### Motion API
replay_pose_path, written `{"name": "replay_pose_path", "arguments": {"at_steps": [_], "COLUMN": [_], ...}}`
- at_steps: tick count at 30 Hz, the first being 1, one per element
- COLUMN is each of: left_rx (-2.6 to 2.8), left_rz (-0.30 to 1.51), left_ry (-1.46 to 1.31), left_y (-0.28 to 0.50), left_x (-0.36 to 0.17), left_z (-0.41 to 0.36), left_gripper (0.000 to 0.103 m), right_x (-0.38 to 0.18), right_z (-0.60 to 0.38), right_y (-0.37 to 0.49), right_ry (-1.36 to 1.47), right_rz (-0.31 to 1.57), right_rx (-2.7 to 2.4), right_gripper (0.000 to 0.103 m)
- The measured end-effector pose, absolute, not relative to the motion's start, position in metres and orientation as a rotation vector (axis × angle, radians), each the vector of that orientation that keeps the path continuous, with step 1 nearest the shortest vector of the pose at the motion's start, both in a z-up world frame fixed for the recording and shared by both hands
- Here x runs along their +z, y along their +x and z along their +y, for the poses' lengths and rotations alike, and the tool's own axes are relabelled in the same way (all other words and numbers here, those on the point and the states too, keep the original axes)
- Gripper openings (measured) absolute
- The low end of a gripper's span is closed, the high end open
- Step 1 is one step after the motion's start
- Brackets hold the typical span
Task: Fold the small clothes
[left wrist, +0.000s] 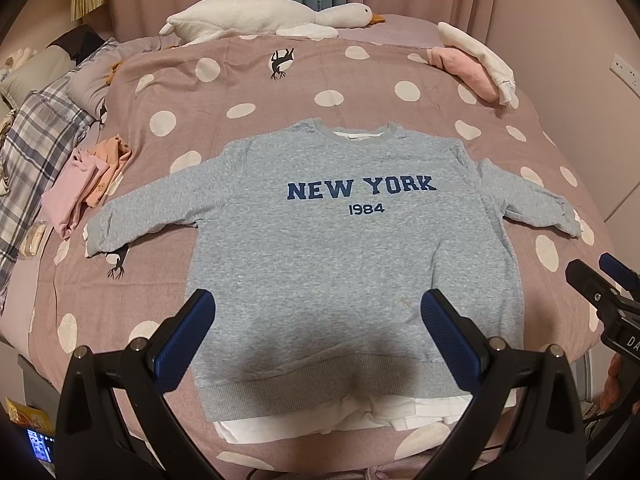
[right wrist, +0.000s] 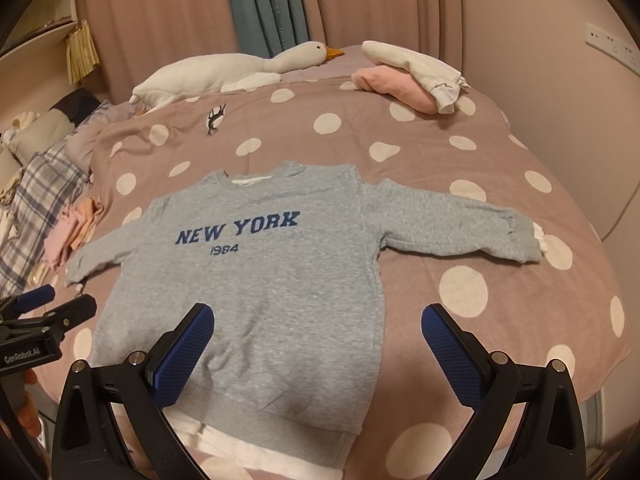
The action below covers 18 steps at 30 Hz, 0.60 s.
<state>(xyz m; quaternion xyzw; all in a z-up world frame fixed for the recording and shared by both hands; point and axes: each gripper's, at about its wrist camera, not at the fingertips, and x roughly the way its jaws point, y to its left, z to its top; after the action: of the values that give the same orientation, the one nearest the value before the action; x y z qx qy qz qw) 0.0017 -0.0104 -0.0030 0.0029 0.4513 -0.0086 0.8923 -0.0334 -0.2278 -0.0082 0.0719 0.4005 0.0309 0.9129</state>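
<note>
Grey "NEW YORK 1984" sweatshirt (left wrist: 344,248) flat, sleeves out, mid pink polka-dot duvet (left wrist: 280,92) | left gripper (left wrist: 318,336), right gripper (right wrist: 318,350) wide open, empty, at its hem, 6 o'clock | unfolded; folded pink pile (left wrist: 80,188) at 9 o'clock

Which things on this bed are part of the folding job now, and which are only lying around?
Part of the job:
grey sweatshirt, spread flat, sleeves out
left gripper, open above its hem
right gripper, open, holding nothing

Only lying around:
goose plush toy
pink and white clothes at the far corner
pink and orange clothes
plaid fabric
</note>
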Motion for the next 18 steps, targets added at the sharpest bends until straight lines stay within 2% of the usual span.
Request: {"name": "replay_pose_path", "arguments": {"at_steps": [18], "left_rx": [-0.018], "left_rz": [0.942], "left_ry": [0.007], "left_y": [0.0027], "left_x": [-0.0043], "left_z": [-0.0096], "left_gripper": [0.103], "right_x": [-0.0086], "right_z": [-0.2275], "right_y": [-0.0330], "right_ry": [0.149], "right_rz": [0.825], "right_rx": [0.065], "right_gripper": [0.103]}}
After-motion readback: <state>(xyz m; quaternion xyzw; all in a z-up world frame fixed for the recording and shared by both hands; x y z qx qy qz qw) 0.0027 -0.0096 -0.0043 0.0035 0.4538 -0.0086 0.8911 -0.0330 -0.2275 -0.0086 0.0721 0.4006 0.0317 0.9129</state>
